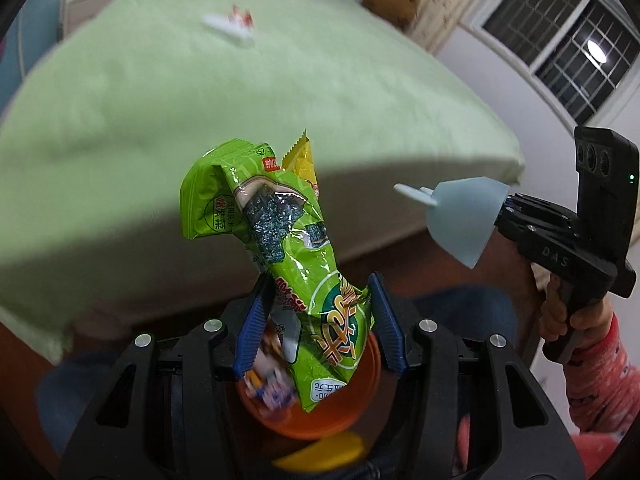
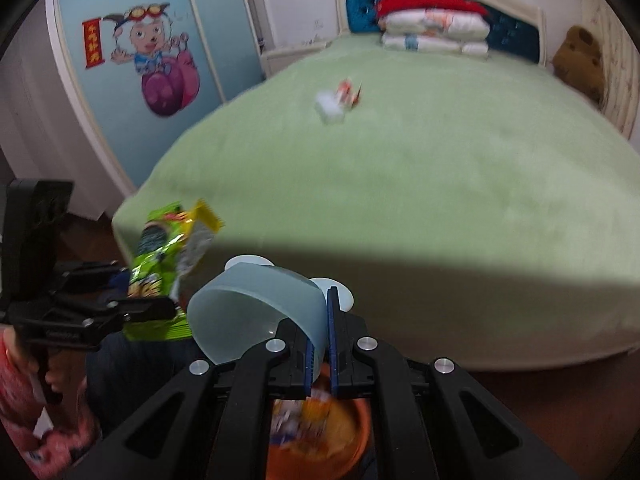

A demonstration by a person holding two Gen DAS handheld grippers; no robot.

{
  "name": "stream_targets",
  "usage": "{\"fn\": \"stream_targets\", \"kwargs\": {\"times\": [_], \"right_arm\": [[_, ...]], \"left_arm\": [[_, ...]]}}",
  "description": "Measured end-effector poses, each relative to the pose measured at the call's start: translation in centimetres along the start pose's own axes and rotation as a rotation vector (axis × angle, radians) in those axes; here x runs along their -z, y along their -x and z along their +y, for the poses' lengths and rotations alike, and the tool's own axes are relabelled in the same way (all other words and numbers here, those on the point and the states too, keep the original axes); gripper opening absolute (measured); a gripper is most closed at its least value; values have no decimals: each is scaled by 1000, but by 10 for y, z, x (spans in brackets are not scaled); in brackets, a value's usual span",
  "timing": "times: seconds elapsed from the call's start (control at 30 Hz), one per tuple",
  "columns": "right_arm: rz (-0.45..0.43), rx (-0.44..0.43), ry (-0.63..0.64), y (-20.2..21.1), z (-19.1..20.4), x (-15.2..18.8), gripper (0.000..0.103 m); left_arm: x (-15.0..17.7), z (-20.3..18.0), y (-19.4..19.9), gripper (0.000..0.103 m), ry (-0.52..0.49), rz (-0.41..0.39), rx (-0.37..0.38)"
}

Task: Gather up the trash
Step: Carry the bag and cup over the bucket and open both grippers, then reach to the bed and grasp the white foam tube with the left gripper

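Note:
My left gripper (image 1: 320, 312) is shut on a green snack wrapper (image 1: 288, 248), with a yellow wrapper (image 1: 300, 158) behind it. It holds them above an orange bin (image 1: 360, 404) that has wrappers inside. My right gripper (image 2: 322, 328) is shut on the rim of a pale blue cup (image 2: 256, 312); it also shows in the left wrist view (image 1: 464, 212). The bin lies under the right gripper too (image 2: 352, 440). The left gripper (image 2: 120, 300) with the green wrapper (image 2: 164, 256) shows at the left of the right wrist view. More trash (image 2: 340, 100) lies on the green bed (image 2: 440, 184).
Stacked pillows (image 2: 432, 32) sit at the headboard. A brown plush toy (image 2: 580, 60) sits beside the bed. A blue wardrobe with a cartoon sticker (image 2: 152, 52) stands at left. A barred window (image 1: 560, 40) is at right. Dark wooden floor runs along the bed's foot.

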State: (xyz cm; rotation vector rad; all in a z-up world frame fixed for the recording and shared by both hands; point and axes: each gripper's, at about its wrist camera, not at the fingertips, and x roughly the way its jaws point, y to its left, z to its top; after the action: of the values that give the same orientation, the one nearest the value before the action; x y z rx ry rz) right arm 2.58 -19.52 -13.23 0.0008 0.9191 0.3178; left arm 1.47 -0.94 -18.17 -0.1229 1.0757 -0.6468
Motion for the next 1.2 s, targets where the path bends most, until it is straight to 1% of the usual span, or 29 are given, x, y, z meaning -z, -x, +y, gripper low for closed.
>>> {"fn": "stream_targets", "kwargs": {"times": [0.07,0.17,0.27,0.33,0.47,0.57,0.6,0.67,0.7,0.73,0.77,0.8,0.83,0.97,1.2], "right_arm": [[39,-9,-5,-8,4,20,5],[131,-26,-37,-33,5,58,5],[219,-33,-71,-57,2,81,5],[280,-28,-88,-74,3,99,5],[367,-28,-120,-101,-1,118,5],[410,-23,-135,-112,0,124,5],[429,-23,-138,-117,1,126,8],[447,-25,-149,-121,1,129,37],[449,-11,-154,-122,1,130,61],[435,6,-152,-120,0,129,63],[426,12,-151,-118,-3,128,63],[414,16,-155,-116,-4,126,65],[404,17,-163,-113,-8,125,71],[372,19,-193,-108,-15,121,73],[353,18,-217,-102,-19,120,74]], "left_arm": [[14,0,-15,49,-3,57,11],[43,0,-46,49,-20,162,16],[63,6,-75,49,1,259,20],[76,11,-94,49,12,317,-1],[91,20,-120,49,44,405,-11],[101,26,-131,50,60,446,-16],[103,27,-134,52,63,457,-16],[107,25,-139,58,63,471,-41],[107,25,-140,65,61,476,-52],[105,24,-138,73,61,479,-67],[105,25,-138,75,61,479,-80],[105,25,-137,76,62,478,-87],[104,26,-135,77,64,476,-94],[102,28,-130,78,64,458,-106],[99,29,-123,79,67,433,-113]]}}
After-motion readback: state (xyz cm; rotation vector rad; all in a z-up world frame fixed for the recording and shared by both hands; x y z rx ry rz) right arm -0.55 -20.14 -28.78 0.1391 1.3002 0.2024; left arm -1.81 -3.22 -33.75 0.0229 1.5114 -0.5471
